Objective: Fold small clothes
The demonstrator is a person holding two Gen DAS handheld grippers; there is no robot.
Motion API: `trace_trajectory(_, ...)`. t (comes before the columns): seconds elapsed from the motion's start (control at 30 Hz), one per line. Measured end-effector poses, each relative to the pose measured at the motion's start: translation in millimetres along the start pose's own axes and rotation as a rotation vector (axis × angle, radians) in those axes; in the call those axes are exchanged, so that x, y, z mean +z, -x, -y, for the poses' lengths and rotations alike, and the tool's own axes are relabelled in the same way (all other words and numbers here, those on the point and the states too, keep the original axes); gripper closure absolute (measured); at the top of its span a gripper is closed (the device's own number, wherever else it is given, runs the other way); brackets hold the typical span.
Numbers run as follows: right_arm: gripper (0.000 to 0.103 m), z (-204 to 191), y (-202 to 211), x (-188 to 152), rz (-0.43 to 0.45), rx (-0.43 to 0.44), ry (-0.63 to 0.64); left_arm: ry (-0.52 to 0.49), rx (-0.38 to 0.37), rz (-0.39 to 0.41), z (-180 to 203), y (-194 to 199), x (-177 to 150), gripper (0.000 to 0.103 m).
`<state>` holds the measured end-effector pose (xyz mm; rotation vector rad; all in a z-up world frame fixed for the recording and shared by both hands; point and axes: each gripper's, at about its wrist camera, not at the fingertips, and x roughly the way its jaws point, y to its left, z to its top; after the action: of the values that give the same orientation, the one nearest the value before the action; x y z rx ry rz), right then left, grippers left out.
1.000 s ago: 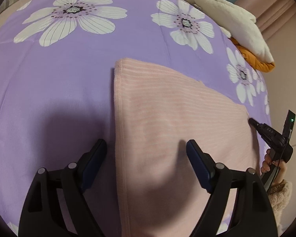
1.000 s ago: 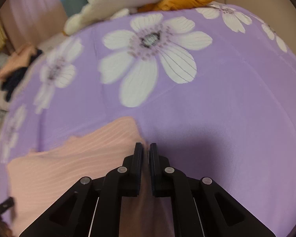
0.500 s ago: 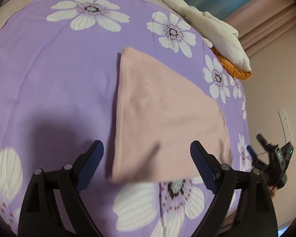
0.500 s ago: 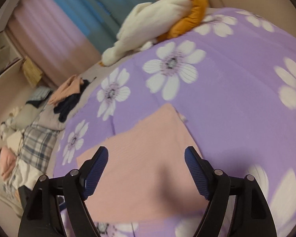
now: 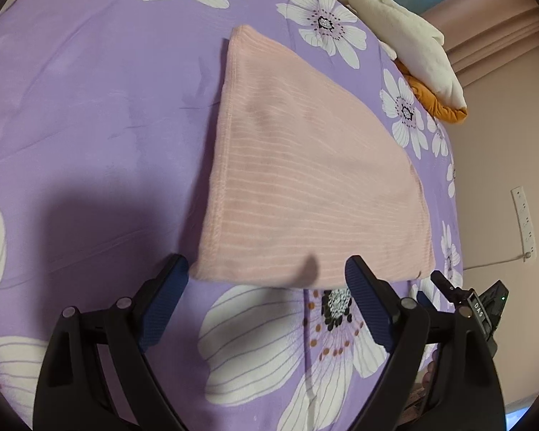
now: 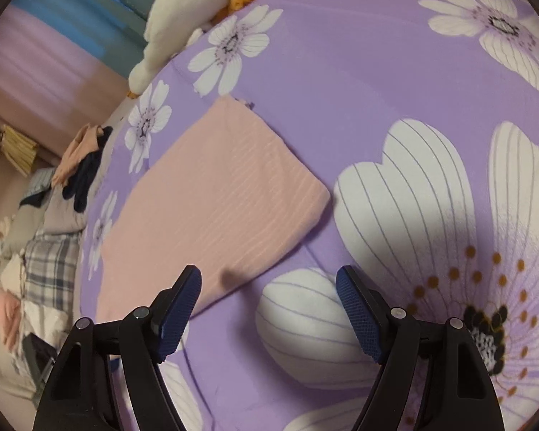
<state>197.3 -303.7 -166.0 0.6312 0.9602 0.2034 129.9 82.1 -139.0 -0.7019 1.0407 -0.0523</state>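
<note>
A pink ribbed garment [image 5: 305,179] lies folded flat on the purple flowered bedspread [image 5: 90,107]. It also shows in the right wrist view [image 6: 212,208]. My left gripper [image 5: 266,287] is open and empty, held just short of the garment's near edge. My right gripper [image 6: 269,298] is open and empty, near the garment's near right corner, above the bedspread [image 6: 377,89]. The right gripper's body [image 5: 478,305] shows at the lower right of the left wrist view.
A white and orange plush toy [image 5: 413,36] lies at the bed's far edge, also seen in the right wrist view [image 6: 197,10]. A pile of loose clothes [image 6: 54,215] lies to the left of the bedspread. A wall with a power strip [image 5: 523,222] is to the right.
The right gripper was shut on the garment's corner, then opened and let it go. Both grippers have drawn back from the garment, which now lies flat in front of them.
</note>
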Motion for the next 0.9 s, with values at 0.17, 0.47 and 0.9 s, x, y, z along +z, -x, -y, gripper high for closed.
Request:
trace_trajectory(0.17, 0.024, 0, -18, 14, 0.001, 0.078, -0.022, 0.032, -0.054, 0.007, -3, -11, 14, 0.024)
trace_trajectory(0.47, 0.081, -20, -46, 34, 0.017, 0.0, 0.09, 0.065, -0.066, -0.023, -1, -33, 35, 0.089)
trace_trajectory(0.9, 0.089, -48, 42, 11, 0.085, -0.063, 0.235, -0.072, -0.059, 0.025, 37, 35, -10, 0.094)
